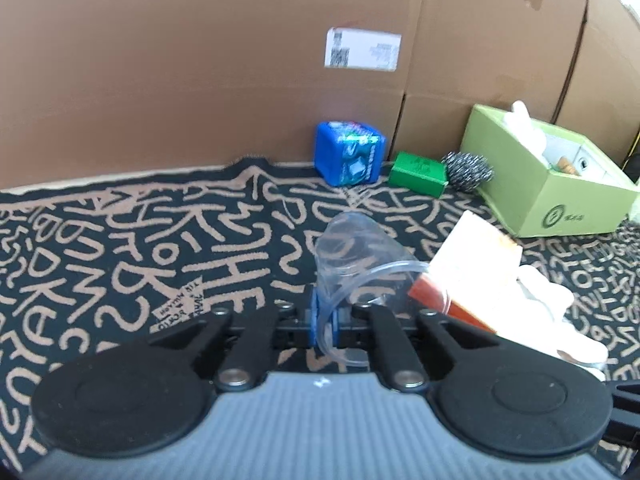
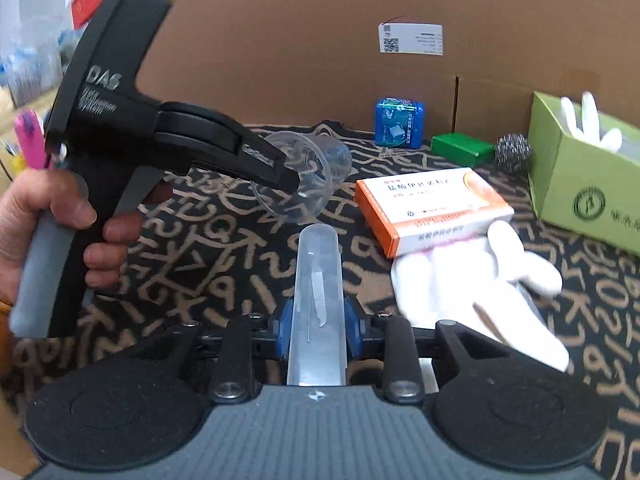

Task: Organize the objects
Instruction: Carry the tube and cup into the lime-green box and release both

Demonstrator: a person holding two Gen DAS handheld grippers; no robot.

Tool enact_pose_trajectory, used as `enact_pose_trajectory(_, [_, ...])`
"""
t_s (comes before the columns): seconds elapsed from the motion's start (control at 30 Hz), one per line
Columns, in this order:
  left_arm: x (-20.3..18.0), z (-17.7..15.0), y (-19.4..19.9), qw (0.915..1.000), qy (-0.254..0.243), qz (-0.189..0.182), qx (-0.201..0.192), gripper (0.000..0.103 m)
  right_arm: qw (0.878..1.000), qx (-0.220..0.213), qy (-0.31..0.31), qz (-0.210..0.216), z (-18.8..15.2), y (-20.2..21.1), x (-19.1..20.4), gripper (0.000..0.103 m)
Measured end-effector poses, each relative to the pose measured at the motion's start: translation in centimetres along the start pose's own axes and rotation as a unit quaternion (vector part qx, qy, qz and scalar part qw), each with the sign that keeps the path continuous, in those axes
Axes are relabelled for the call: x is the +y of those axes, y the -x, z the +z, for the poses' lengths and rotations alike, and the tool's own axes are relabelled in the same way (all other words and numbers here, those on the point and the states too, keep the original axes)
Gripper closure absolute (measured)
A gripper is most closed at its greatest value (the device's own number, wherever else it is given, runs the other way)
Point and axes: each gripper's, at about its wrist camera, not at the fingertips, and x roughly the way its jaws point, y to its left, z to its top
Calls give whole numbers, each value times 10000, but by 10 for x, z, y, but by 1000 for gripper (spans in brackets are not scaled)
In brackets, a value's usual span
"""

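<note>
My left gripper (image 1: 325, 322) is shut on the rim of a clear plastic cup (image 1: 352, 256), which lies tipped on its side with its mouth toward the camera. In the right wrist view a hand holds that left gripper (image 2: 286, 178) at the left, with the clear cup (image 2: 308, 176) at its tip above the patterned cloth. My right gripper (image 2: 318, 320) holds a clear plastic tube (image 2: 318, 276) between its blue pads. The tube points forward, its rounded end a little short of the cup.
An orange-and-white medicine box (image 2: 432, 208) and a white glove (image 2: 472, 288) lie to the right. A light green carton (image 2: 580, 200) holding white gloves stands at the far right. A blue box (image 2: 400, 124), small green box (image 2: 460, 148) and steel scourer (image 2: 514, 152) sit against the cardboard wall (image 2: 320, 40).
</note>
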Motion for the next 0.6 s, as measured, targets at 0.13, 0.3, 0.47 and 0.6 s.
enact_pose_trajectory(0.13, [-6,4,32,9995,-99,-227,-213,97,9991,-253,-266,232,-2,31,-10,72])
enact_pose_trajectory(0.3, [-35,28,64,9952,-415,-643,-603,97,9954,-781,-534,120,5,76,-31,72])
enact_pose_trajectory(0.47, [-87,60,69,9866,-774,-1186,-813,97,9872,-1316,-737,-512,14,117,-66,72])
enact_pose_trajectory(0.6, [-135,88,56,9804,-1024,-1428,-887,97,9769,-1620,-849,-1104,23,139,-94,72])
